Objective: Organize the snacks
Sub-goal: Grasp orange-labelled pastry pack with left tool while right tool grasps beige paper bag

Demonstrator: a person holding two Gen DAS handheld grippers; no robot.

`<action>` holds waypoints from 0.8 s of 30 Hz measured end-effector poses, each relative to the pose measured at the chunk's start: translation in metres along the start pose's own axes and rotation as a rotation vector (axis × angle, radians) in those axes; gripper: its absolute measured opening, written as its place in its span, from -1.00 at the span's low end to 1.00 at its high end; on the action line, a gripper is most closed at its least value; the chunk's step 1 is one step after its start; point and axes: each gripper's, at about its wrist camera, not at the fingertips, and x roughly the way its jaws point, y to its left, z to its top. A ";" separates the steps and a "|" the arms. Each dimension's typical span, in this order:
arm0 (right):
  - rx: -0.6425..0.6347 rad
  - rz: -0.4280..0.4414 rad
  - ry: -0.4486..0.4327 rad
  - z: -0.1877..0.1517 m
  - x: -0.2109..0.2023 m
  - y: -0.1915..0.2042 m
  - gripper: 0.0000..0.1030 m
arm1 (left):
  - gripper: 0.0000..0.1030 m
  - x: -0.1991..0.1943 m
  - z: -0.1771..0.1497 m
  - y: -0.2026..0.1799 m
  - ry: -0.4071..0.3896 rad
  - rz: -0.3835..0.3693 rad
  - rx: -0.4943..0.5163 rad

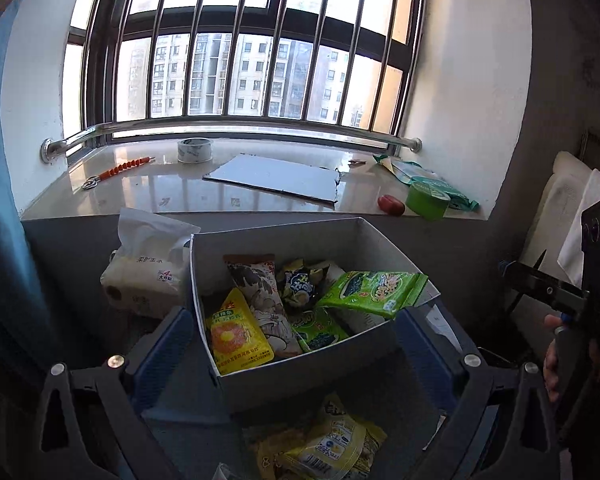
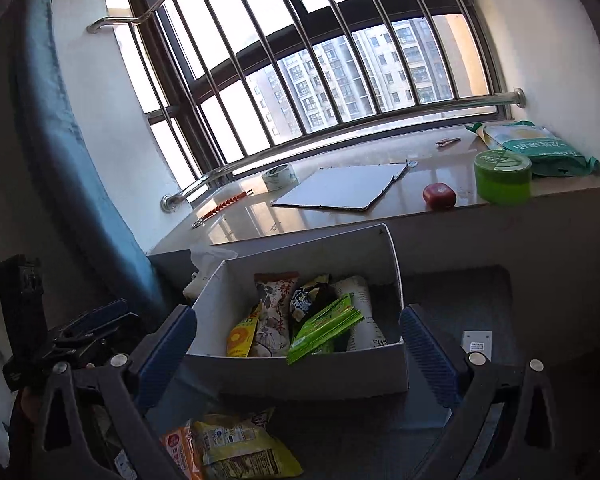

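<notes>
A white open box (image 1: 300,376) stands on the grey table and holds several snack packets: a yellow one (image 1: 238,332), a beige one (image 1: 260,300) and a green seaweed one (image 1: 374,288). The box also shows in the right wrist view (image 2: 300,372). My left gripper (image 1: 296,344) is open and empty, its blue fingers either side of the box's near wall. My right gripper (image 2: 300,344) is open and empty, likewise in front of the box. Loose yellow snack packets lie on the table near me in the left wrist view (image 1: 328,444) and the right wrist view (image 2: 240,448).
A tissue pack (image 1: 144,276) stands left of the box. The window sill behind carries a tape roll (image 1: 195,150), a grey board (image 1: 276,178), a green tub (image 1: 426,200), a red object (image 1: 391,205) and a green bag (image 2: 540,148). A white remote (image 2: 477,343) lies at right.
</notes>
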 end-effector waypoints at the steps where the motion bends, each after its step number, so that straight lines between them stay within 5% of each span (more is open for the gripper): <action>1: -0.011 0.008 0.001 -0.009 -0.008 0.003 1.00 | 0.99 -0.007 -0.008 -0.003 0.002 -0.010 0.011; 7: -0.087 0.030 0.023 -0.078 -0.050 0.012 1.00 | 0.99 -0.043 -0.068 -0.019 0.007 -0.020 0.054; 15: -0.046 -0.047 0.155 -0.169 -0.057 -0.009 1.00 | 0.99 -0.065 -0.142 -0.022 0.051 -0.060 -0.058; 24: -0.125 -0.142 0.270 -0.198 -0.027 -0.020 1.00 | 0.99 -0.072 -0.187 -0.018 0.104 -0.062 -0.158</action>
